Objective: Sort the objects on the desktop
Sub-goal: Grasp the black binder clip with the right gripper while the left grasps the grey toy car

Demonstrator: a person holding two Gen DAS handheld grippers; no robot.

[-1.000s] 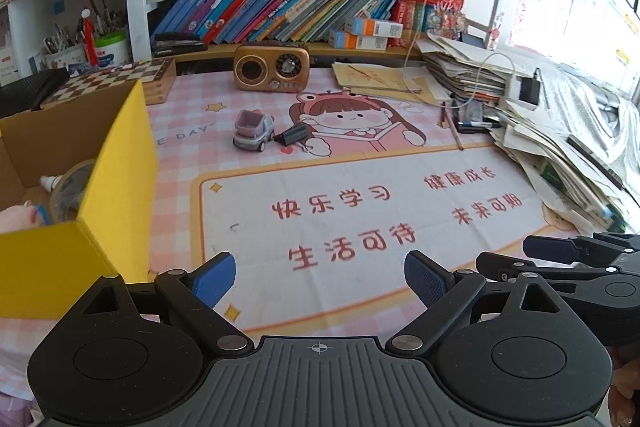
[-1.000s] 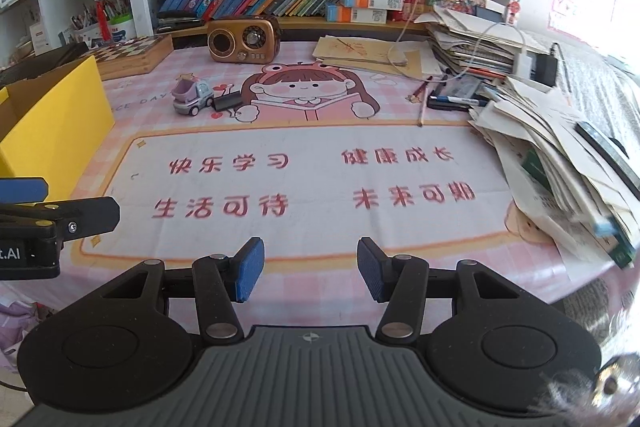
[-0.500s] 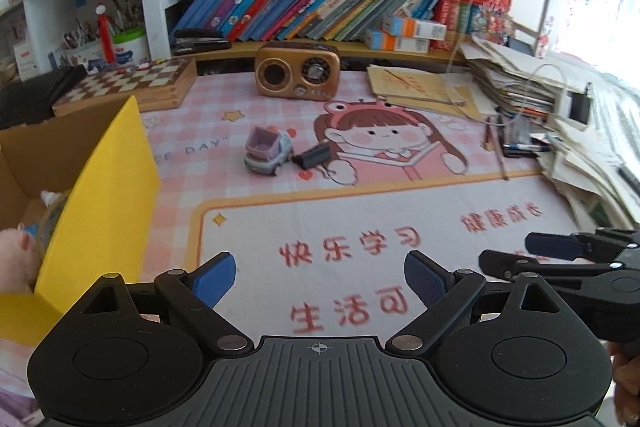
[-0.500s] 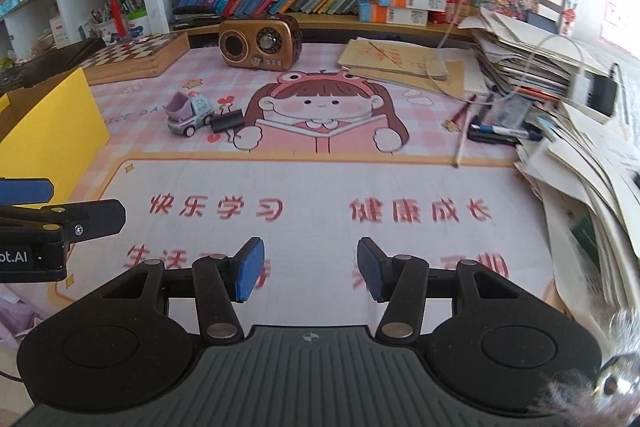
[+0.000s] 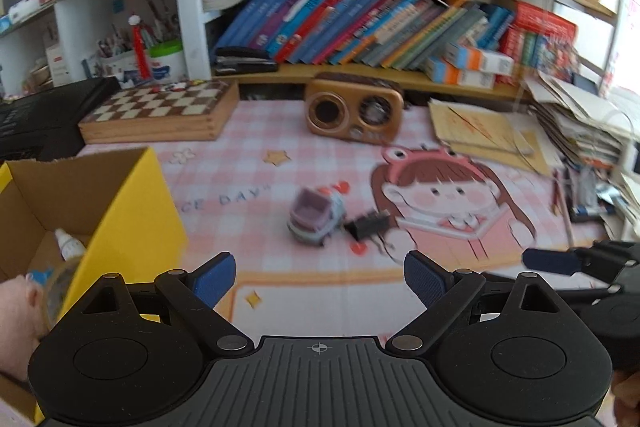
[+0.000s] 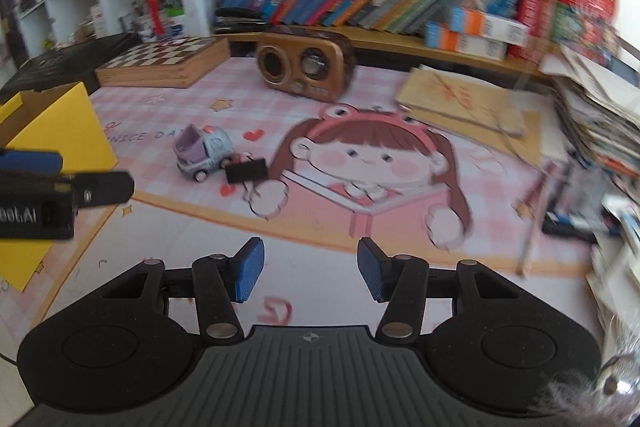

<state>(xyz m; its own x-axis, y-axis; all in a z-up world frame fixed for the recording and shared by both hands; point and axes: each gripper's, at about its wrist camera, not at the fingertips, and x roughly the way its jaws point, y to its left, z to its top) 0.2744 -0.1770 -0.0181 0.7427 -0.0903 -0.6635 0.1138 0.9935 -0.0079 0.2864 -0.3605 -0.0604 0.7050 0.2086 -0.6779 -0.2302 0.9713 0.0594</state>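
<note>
Left tool [image 5: 319,279] standing wide apart, right tool [image 6: 310,270] partly apart, both gripping nothing. Small lilac-and-grey toy truck [image 5: 316,216] sitting mid-worktop, black binder clip [image 5: 367,225] touching its right; yellow cardboard box [image 5: 132,211] lying left.

Left tool [image 5: 318,279] gapes empty above the mat [image 5: 320,291], toy truck [image 5: 316,221] and binder clip [image 5: 368,225] ahead.

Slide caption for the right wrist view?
Open right tongs above the cartoon desk mat, facing a toy truck and binder clip.
</note>
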